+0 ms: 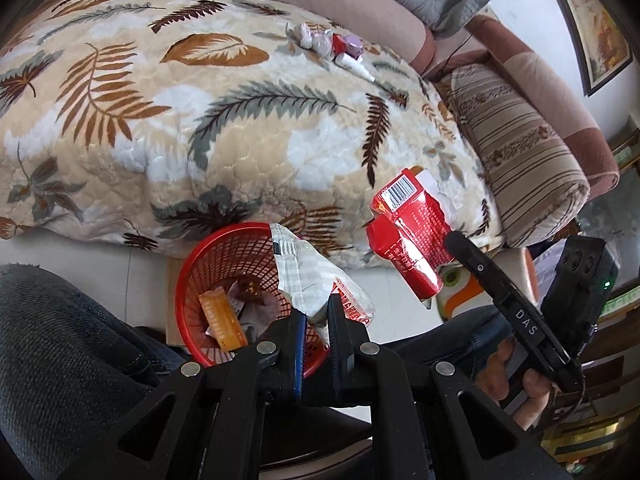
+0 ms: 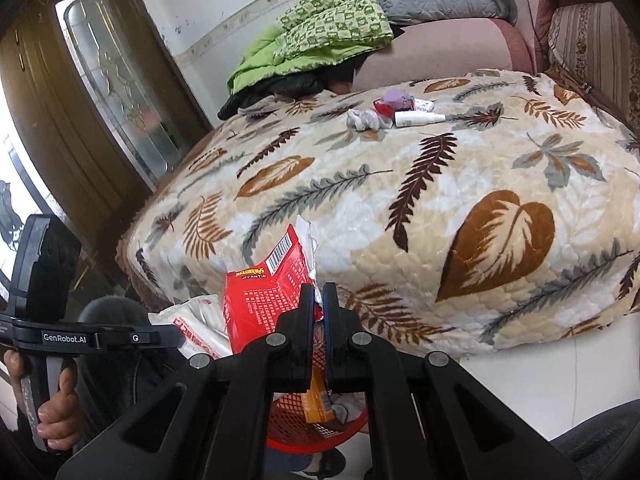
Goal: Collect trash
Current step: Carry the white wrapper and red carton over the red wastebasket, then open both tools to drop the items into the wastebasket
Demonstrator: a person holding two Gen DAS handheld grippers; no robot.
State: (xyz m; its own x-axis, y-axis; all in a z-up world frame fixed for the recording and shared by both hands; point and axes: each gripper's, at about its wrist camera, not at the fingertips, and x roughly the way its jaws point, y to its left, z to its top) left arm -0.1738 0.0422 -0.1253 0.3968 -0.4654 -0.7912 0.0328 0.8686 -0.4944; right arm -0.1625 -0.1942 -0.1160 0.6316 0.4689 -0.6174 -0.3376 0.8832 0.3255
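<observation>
Leaf-print blanket (image 1: 224, 128), small litter (image 1: 332, 46) atop, red basket (image 1: 224, 264) below

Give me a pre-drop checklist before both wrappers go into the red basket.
1. Left claw shut on white wrapper: ok.
2. Right claw shut on red wrapper: ok.
3. White wrapper over the red basket: ok.
4. Red wrapper over the basket: not ok in the left wrist view, it hangs off to the side.
5. Room in basket: ok, only a few pieces such as the orange packet.
6. More trash on the blanket: not ok, pile remains.
</observation>
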